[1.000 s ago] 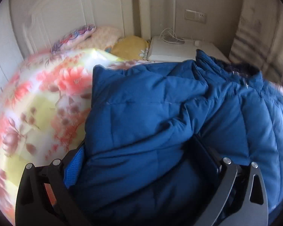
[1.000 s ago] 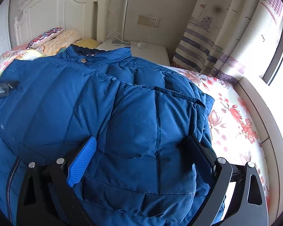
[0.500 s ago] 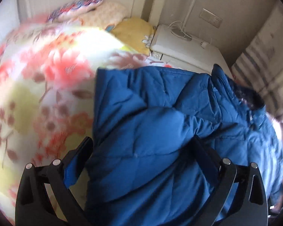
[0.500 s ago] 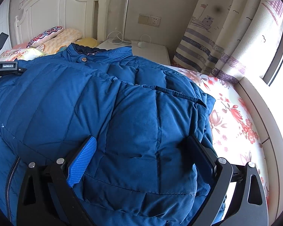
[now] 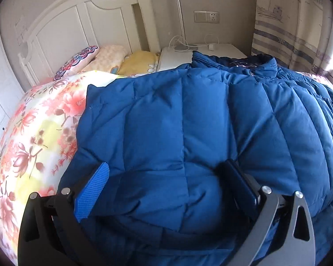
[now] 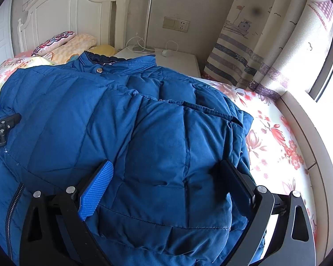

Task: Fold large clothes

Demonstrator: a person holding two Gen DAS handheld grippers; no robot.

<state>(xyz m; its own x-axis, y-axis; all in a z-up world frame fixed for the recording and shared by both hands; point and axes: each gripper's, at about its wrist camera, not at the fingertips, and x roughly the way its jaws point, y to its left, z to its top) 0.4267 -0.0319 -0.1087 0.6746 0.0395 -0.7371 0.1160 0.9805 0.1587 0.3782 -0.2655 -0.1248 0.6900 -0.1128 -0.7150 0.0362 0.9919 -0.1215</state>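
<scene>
Since the earlier frame the left gripper [image 5: 166, 188] has swung back from the floral quilt [image 5: 40, 133] to face the headboard, carrying a padded sleeve panel across the blue down jacket [image 6: 126, 119]. The jacket lies on the bed, collar toward the nightstand [image 6: 177, 59]. The fingers of both grippers stand apart, puffy fabric bulging between them; the right gripper [image 6: 166, 188] straddles the opposite folded side. Step in hand, by judgement: folding the sides inward. The next move likely calls for pressing the panels flat, then folding hem toward collar.
</scene>
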